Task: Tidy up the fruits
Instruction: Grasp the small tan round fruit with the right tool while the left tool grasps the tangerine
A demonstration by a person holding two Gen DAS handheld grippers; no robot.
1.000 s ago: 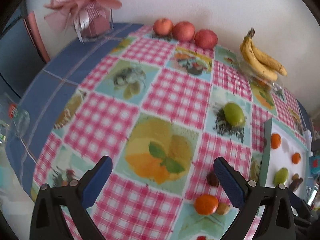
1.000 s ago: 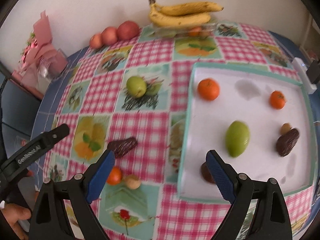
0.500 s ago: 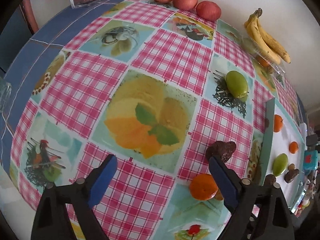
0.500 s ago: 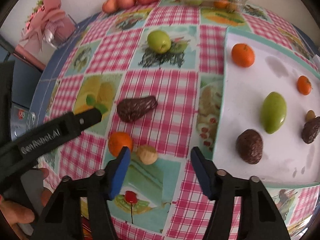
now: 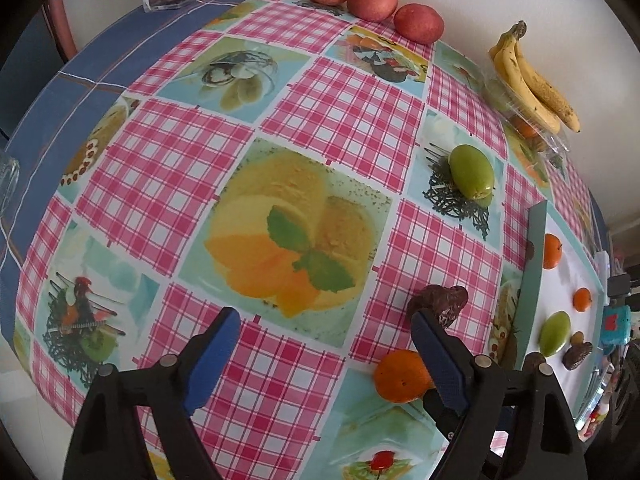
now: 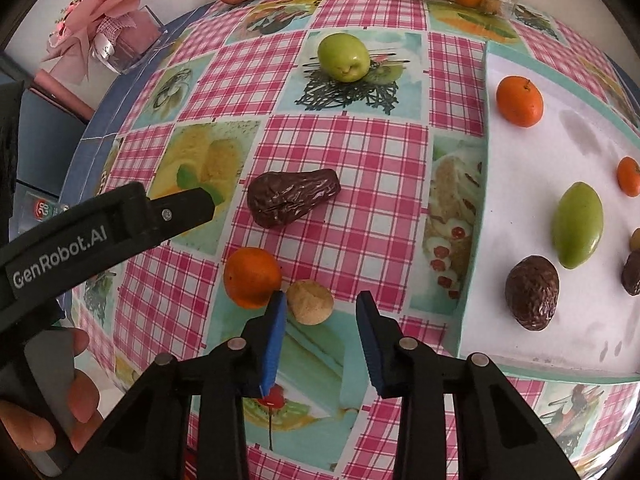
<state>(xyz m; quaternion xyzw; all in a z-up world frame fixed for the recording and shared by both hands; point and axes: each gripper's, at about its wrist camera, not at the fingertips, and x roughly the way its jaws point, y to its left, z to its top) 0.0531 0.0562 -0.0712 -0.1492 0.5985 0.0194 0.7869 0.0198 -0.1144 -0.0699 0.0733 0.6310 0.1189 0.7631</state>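
My right gripper [image 6: 320, 304] points down at the checked tablecloth with its jaws closing around a small tan round fruit [image 6: 310, 302]; a gap shows on the right side, so the pads are not pressing. A mandarin [image 6: 252, 276] lies just left of it and a dark wrinkled date [image 6: 292, 198] beyond. My left gripper [image 5: 324, 320] hovers over the cloth, jaws wide but closing a little, with nothing between them. Its right finger stands in front of the date [image 5: 440, 304] and mandarin [image 5: 400, 376]. A green fruit [image 6: 344, 58] lies farther back.
A white tray with a teal rim [image 6: 476, 240] at the right holds two mandarins, a green fruit [image 6: 578, 224] and dark fruits [image 6: 532, 292]. Red apples [image 5: 372, 0], bananas [image 5: 532, 80] on a clear box and a pink gift box [image 6: 116, 40] line the back. A hand [image 6: 40, 420] holds the left gripper.
My right gripper moved left from the tray's edge and down over the tan fruit, its jaws narrowing a lot. My left gripper sank toward the cloth and its jaws narrowed slightly.
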